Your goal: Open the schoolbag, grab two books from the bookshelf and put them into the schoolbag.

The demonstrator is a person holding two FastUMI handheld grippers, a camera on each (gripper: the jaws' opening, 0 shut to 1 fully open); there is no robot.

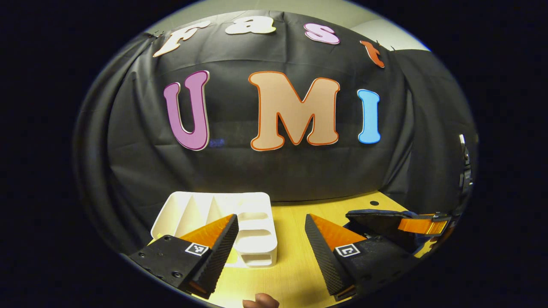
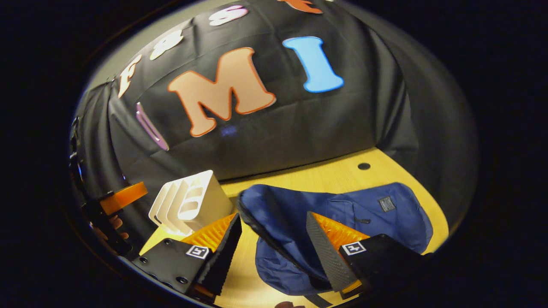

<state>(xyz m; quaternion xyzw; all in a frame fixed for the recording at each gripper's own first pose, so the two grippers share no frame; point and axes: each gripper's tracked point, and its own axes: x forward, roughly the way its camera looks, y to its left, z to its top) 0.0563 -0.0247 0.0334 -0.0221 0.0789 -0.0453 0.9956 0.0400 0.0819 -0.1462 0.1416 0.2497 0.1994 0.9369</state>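
- While both grippers hang spread and empty, the step in hand looks like opening the dark blue fabric schoolbag point(image 2: 342, 214), which lies flat on the pale wooden tabletop point(image 2: 325, 175).
- Right gripper point(image 2: 274, 244) hovers over the bag's near edge, jaws apart, nothing between them.
- Left gripper point(image 1: 269, 244) is likewise wide apart, facing the white plastic slotted bookshelf point(image 1: 252, 226); no books can be made out in its slots.
- To do it well: find the zip pull along the dark edge seam, pinch it with the right gripper, and pin the bag with the left.
- Tabletop has a small round hole point(image 2: 364, 166) near the back.
- Black cloth wall point(image 1: 278, 171) closes the booth behind.
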